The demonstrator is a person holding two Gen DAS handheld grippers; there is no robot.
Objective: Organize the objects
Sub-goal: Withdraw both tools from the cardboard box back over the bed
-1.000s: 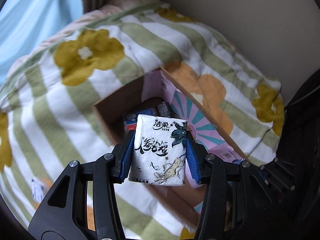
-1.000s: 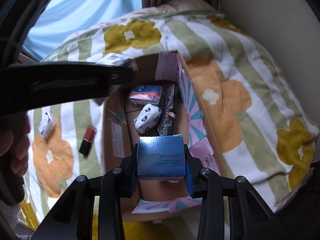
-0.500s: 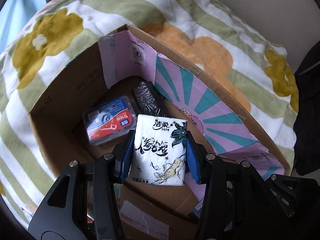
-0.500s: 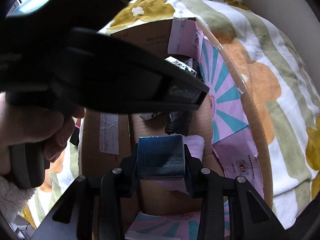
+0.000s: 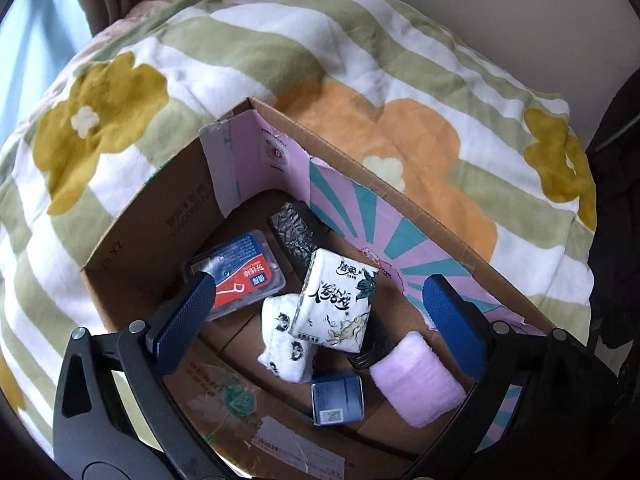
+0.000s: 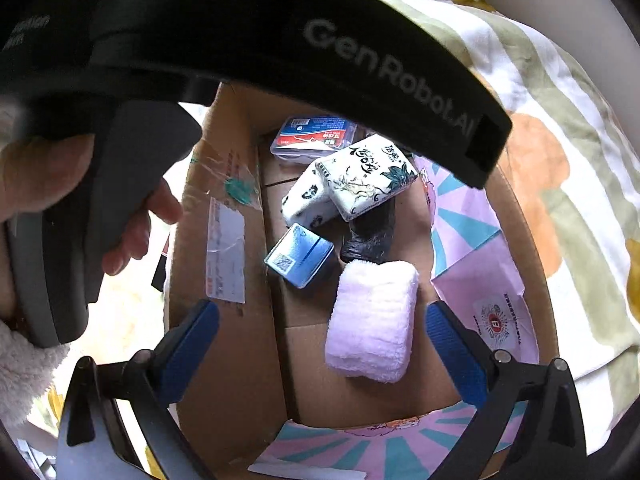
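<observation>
Through the left wrist camera I see my left hand-held gripper (image 5: 316, 314) spread wide with nothing between its blue pads, poised over the open brown cardboard box (image 5: 148, 220) that sits on the bed's flower-patterned green-striped blanket (image 5: 240, 52). Inside the box, the white tissue pack printed with black calligraphy (image 5: 336, 300) lies tilted near the middle, leaning on the white rolled cloth with black cat prints (image 5: 284, 340) beside it. Toward the box's far left corner lies the clear plastic case with a red and blue label (image 5: 236, 276), and a crinkled black foil packet (image 5: 294, 234) lies along the pink and teal printed inner wall (image 5: 360, 216). Nearer the box's near edge lie the small blue carton with a QR code (image 5: 337, 398) and the pink fluffy rolled towel (image 5: 416, 380), close together. Through the right wrist camera my right hand-held gripper (image 6: 322, 332) is likewise wide apart and holds nothing, above the box's near end. The pink towel (image 6: 372, 320) lies just ahead of it, the blue carton (image 6: 299, 254) to its left, and the tissue pack (image 6: 366, 176) farther in, resting on the cat-print cloth (image 6: 306, 200). The left gripper's black body (image 6: 280, 40) and the hand (image 6: 132, 224) gripping its handle fill the upper left.
</observation>
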